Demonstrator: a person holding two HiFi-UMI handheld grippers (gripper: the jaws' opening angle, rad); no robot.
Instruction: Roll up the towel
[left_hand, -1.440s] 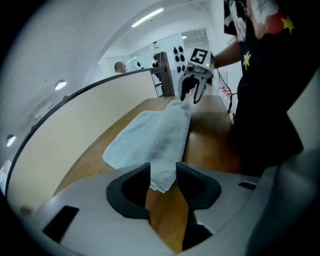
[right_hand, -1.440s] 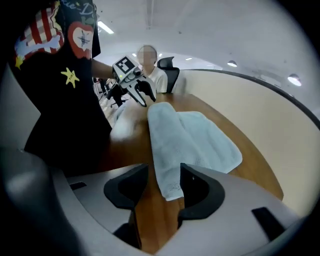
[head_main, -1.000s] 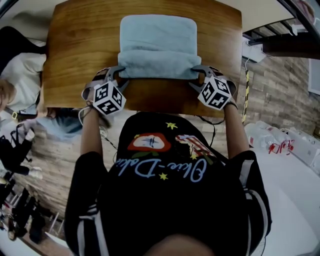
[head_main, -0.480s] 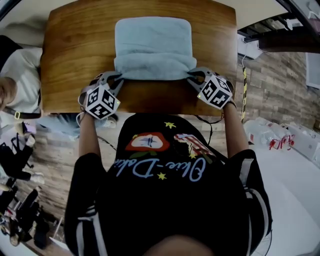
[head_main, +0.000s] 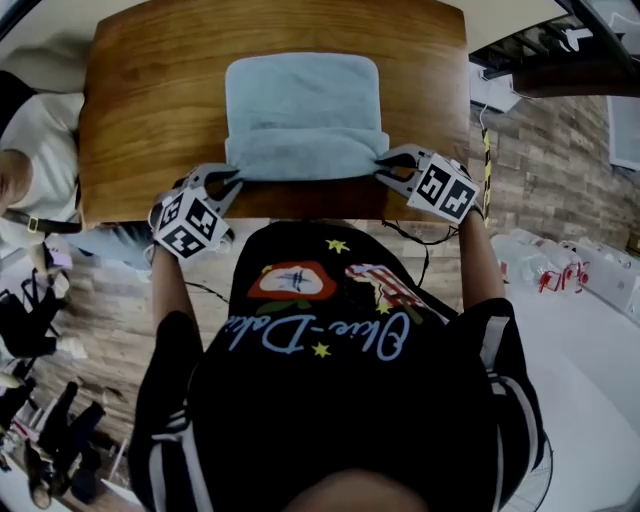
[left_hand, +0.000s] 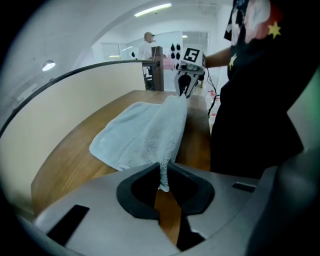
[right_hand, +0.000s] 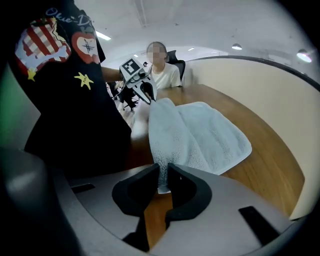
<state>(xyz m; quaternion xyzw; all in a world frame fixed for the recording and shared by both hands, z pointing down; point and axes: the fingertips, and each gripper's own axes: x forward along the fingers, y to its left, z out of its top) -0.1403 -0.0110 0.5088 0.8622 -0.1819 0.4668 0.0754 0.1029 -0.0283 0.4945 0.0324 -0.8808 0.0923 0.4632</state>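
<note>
A light blue towel (head_main: 303, 105) lies on the wooden table (head_main: 150, 90), its near edge folded into a thick band. My left gripper (head_main: 232, 178) is shut on the near left corner, and the cloth is pinched between its pads (left_hand: 163, 180). My right gripper (head_main: 382, 165) is shut on the near right corner (right_hand: 163, 180) in the same way. Both sets of jaws have just been closing, with towel between them. The near edge hangs stretched and lifted between the two grippers. Each gripper view shows the other gripper at the far end: the right gripper (left_hand: 186, 82) and the left gripper (right_hand: 145, 90).
A seated person in white (head_main: 30, 160) is at the table's left end. The table's near edge (head_main: 300, 212) runs just below the grippers, against my body. White bags (head_main: 560, 280) lie on the floor to the right, and a rack (head_main: 560, 60) stands at upper right.
Both grippers have closed on the towel's near corners and drawn back toward me. The near edge of the towel has come up off the table.
</note>
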